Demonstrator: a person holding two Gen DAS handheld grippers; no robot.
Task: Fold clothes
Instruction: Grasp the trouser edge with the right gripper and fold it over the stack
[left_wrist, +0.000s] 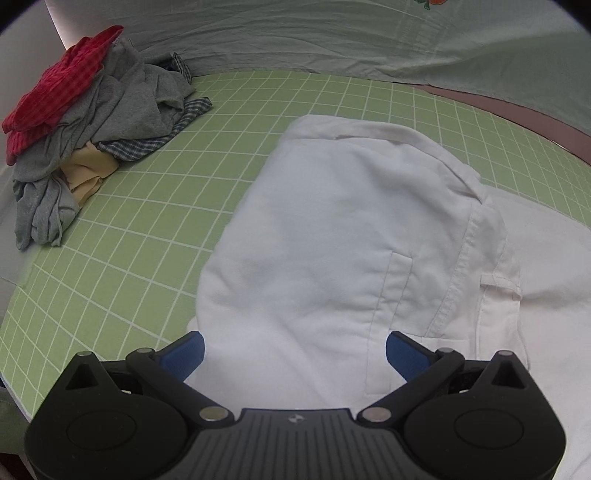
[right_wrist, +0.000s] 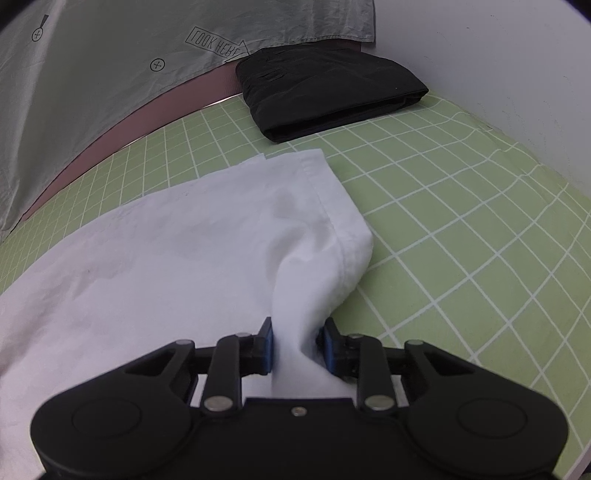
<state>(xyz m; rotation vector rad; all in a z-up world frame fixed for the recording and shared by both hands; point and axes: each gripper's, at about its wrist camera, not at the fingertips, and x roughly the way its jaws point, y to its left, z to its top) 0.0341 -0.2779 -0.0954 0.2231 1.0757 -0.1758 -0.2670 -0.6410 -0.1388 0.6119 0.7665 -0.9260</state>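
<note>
- The white garment (left_wrist: 332, 236) lies on a green mat with a white grid (left_wrist: 155, 206) – it looks like white shorts or trousers, with a waistband, a belt loop and a stitched pocket edge to see in the left wrist view.
- Its cloth is plain, thick and a little creased; one part is folded over the rest, so a double layer shows near the waistband.
- The left tool (left_wrist: 295, 350) has its blue fingers spread wide, one on each side of the white cloth, and they pinch nothing.
- The right tool (right_wrist: 297, 343) is pressed on a bunch of the white garment (right_wrist: 192, 251) near its hemmed end – the cloth rises in a ridge between the two blue pads.
- The hem corner beside this tool curls and hangs a little over the mat (right_wrist: 461, 221).
- At the far left of the mat is a pile of unfolded clothes (left_wrist: 92, 140): red checked, grey, beige and blue checked pieces.
- In the right wrist view a black folded garment (right_wrist: 328, 96) lies at the far edge of the mat, apart from the white one.
- Behind the mat hangs a pale grey sheet (right_wrist: 110, 55) with printed marks.
</note>
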